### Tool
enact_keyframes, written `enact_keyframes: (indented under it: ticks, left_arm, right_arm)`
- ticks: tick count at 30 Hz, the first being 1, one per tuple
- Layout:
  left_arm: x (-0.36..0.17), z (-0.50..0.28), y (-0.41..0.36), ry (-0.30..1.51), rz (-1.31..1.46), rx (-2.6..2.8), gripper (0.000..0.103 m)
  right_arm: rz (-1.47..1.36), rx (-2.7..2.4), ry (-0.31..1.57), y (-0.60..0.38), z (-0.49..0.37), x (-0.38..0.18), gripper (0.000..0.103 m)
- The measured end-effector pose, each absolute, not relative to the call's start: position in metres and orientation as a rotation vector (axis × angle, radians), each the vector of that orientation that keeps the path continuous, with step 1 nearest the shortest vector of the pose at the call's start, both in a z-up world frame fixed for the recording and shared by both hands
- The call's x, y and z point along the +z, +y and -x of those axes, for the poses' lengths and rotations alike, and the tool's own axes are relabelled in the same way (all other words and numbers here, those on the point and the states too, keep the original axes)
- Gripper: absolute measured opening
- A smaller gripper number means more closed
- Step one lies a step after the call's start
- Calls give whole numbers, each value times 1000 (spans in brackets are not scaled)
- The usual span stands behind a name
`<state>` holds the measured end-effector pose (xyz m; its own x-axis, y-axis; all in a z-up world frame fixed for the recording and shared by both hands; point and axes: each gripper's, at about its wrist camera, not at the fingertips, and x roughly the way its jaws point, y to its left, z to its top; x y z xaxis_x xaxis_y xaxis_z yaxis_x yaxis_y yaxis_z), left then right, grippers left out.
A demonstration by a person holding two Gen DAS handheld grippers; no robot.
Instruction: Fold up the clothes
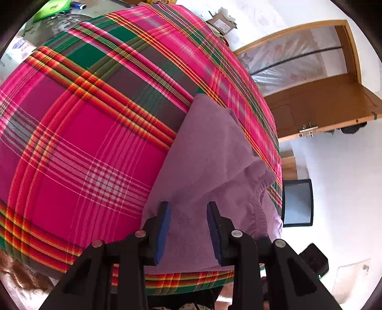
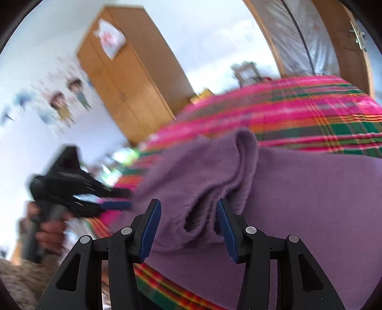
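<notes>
A purple fleece garment lies partly folded on a bed under a pink, green and orange plaid cover. My left gripper hovers over the garment's near end, open, with nothing pinched between its blue pads. In the right wrist view the garment shows a raised doubled fold running toward my right gripper. That gripper is open, and the fold's end sits loosely between the jaws without the pads pressing on it. The left gripper appears blurred at the left beside the garment's edge, held by a hand.
The plaid cover fills the bed. A wooden door and a dark screen stand past the bed's right edge. A wooden wardrobe is against the far wall. Cardboard boxes and a green item lie beyond the bed.
</notes>
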<state>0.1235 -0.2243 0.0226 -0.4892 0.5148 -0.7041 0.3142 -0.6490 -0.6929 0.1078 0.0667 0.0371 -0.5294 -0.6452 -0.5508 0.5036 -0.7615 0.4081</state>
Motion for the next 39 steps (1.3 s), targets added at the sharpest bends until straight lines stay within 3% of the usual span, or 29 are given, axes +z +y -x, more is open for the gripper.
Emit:
enact_keyframes:
  ticks: [5,7,8,11,15,24,31,33,39]
  left_arm:
    - [22,-125,-223,-1245,1500,2279,31]
    - [21,-125,-223,-1254,1496,2275,31]
    - [21,-124,-225,-1252,1495,2276,31]
    - [21,-125,-227,-1261,1490,2268,31]
    - [19,-127,-231,-1277,1482,2251,31]
    - [17,-132,-237,-1284,1488,2235,31]
    - [20,-137,-238,-1275,1492,2238,32]
    - [22,-138,-240,-1278,1473,2254,31]
    - [29,-133,-241,-1254,1432,2309,32]
  right_arm:
    - [-954,-2246,-322,76,-106,28,50]
    - [-923,-2248,-296,75,-108,33,32]
    - [-913,-2249,-284,73,-108,36,18]
    - [-928,-2210,-344,79,-108,39,16]
    - [-961,-2092,-570,102,-106,42,15]
    - [-1095,-2107,-598,110,-102,16,15]
    - [-1105,-2142,-498,106,-102,23,20]
    - [-1048,-2207,-430,103,-100,37,32]
    - [-923,-2374,-276,94,-78,66,33]
